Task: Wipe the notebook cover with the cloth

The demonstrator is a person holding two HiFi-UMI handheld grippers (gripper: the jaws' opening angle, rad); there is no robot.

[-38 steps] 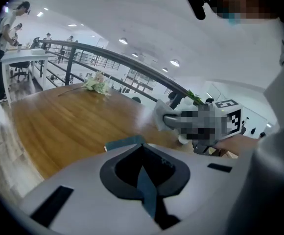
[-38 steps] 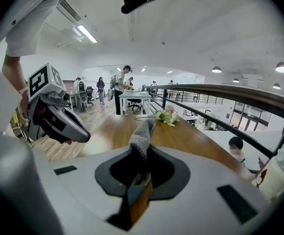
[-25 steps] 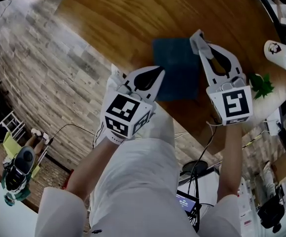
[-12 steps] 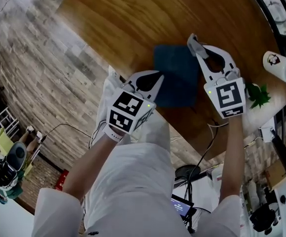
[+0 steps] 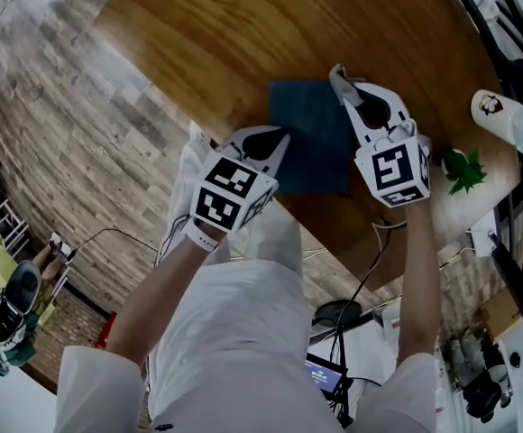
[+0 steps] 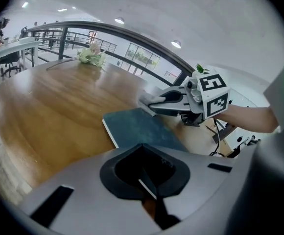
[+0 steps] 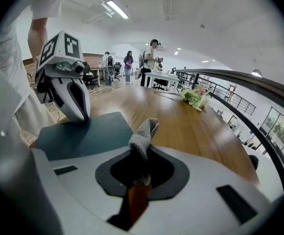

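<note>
A dark blue notebook (image 5: 308, 142) lies flat near the front edge of the wooden table (image 5: 207, 34). My right gripper (image 5: 341, 84) reaches over the notebook's far right corner, shut on a small grey cloth (image 5: 336, 74). In the right gripper view the cloth (image 7: 143, 131) sticks up out of the closed jaws above the cover (image 7: 83, 136). My left gripper (image 5: 278, 137) is shut with nothing in it. Its tip rests on the notebook's near left edge, which shows in the right gripper view (image 7: 81, 117). From the left gripper view the notebook (image 6: 137, 129) and the cloth (image 6: 149, 100) are both visible.
A green plant sprig (image 5: 460, 168) and a white bottle-like figure (image 5: 500, 115) sit right of the notebook. A bunch of flowers (image 7: 196, 97) lies farther along the table by a railing (image 7: 249, 89). People stand at desks far off. Cables (image 5: 370, 278) hang below the table's edge.
My right gripper has carried the cloth a little leftward onto the notebook's far right corner. The left gripper has stayed at the notebook's near left edge.
</note>
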